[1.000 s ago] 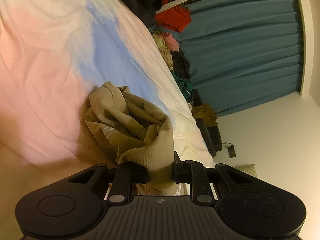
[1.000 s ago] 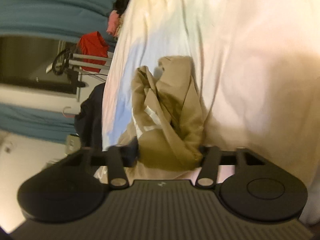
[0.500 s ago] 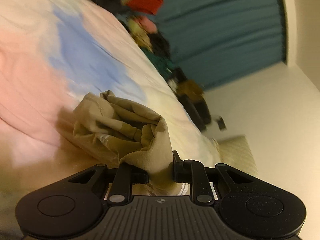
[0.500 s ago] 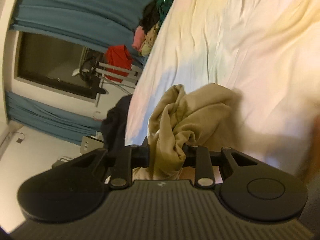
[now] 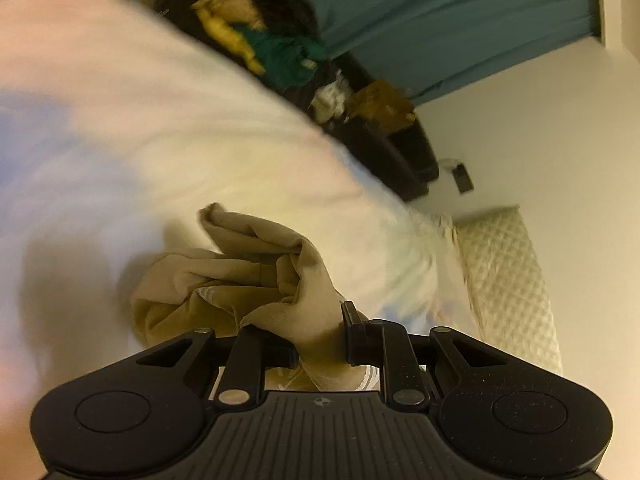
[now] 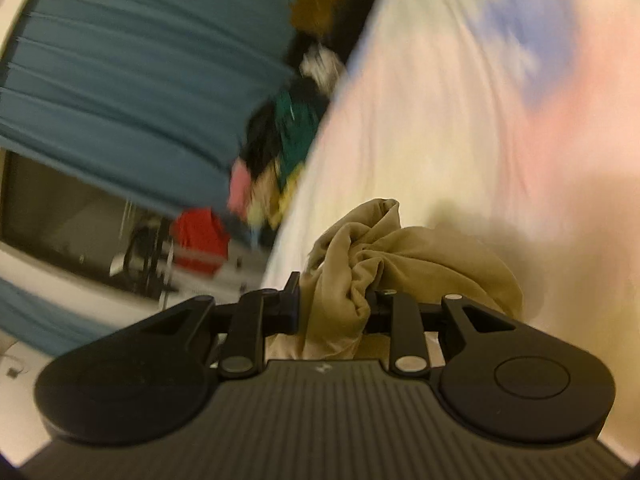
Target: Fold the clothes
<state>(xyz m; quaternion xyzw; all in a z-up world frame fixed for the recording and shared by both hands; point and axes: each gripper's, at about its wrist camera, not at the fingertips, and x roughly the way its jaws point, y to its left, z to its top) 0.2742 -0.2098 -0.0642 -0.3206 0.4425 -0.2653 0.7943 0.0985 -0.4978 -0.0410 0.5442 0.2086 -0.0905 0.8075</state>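
Both grippers' fingers (image 5: 352, 332) pinching garment (image 5: 224, 276)

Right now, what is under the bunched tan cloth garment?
Under the bunched tan cloth garment lies the pastel bedsheet, white with blue and pink patches. Both tools grip the garment. The sheet directly beneath it is covered, so anything lying there cannot be seen.

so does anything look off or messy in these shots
The tan garment is bunched in a wad, not spread flat, pinched by both the left gripper and the right gripper. Beyond the bed's edge, a jumble of clothes lies in a heap.
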